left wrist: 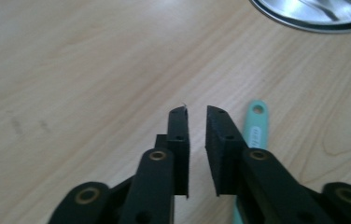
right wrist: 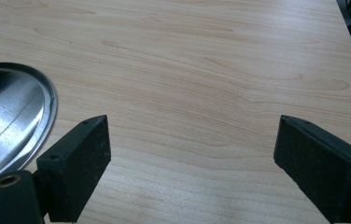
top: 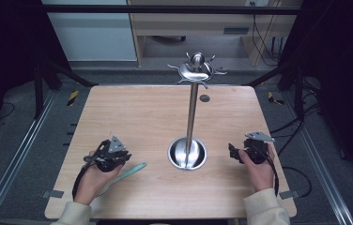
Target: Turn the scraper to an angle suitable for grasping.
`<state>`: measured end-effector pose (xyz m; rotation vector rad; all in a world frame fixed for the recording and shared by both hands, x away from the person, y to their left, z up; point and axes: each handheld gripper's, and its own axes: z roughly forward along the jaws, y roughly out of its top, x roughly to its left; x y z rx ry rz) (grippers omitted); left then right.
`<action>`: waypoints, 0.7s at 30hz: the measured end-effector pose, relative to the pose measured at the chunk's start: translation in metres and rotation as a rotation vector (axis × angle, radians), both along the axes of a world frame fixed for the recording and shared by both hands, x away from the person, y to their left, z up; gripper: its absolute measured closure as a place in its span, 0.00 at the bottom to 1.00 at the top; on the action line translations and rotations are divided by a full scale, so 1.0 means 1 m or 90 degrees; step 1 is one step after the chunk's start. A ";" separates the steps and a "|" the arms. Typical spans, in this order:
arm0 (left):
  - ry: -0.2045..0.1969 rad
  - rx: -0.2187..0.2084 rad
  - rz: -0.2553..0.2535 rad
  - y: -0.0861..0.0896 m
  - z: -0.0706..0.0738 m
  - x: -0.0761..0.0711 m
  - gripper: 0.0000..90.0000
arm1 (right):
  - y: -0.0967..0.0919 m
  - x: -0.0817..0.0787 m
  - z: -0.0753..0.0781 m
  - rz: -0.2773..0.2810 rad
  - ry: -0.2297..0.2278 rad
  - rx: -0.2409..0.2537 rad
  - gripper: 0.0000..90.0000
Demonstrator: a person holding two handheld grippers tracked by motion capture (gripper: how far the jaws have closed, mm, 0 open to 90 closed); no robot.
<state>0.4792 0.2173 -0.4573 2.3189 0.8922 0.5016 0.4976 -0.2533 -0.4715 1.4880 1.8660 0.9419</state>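
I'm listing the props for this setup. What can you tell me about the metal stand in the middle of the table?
The metal stand looks like polished steel. It has a round, dish-like base resting flat on the wooden table, a slim upright pole, and a domed cap topped by a ball, with short curved hooks spreading from its rim. Nothing hangs from the hooks. It stands upright between the two tools, and neither touches it. Its shiny base rim also shows in both gripper views.

We see a light wooden table (top: 132, 117) filling the middle of the high view, a small dark round spot (top: 204, 98) near its far edge. In the upper part of the frame we see a wooden desk (top: 198, 23) on grey floor (top: 19, 140), cables (top: 264, 42) hanging at upper right.
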 end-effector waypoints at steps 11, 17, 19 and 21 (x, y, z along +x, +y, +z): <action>0.047 0.008 -0.020 -0.015 -0.015 0.003 1.00 | 0.001 0.001 0.000 0.007 0.002 0.003 0.13; 0.059 0.027 -0.041 -0.024 -0.020 0.004 1.00 | 0.001 0.001 -0.001 0.007 0.003 0.005 0.13; 0.061 0.030 -0.048 -0.025 -0.019 0.002 1.00 | 0.001 0.001 -0.001 0.008 0.003 0.004 0.13; 0.067 0.028 -0.056 -0.026 -0.019 -0.001 1.00 | 0.001 0.001 -0.001 0.008 0.004 0.005 0.13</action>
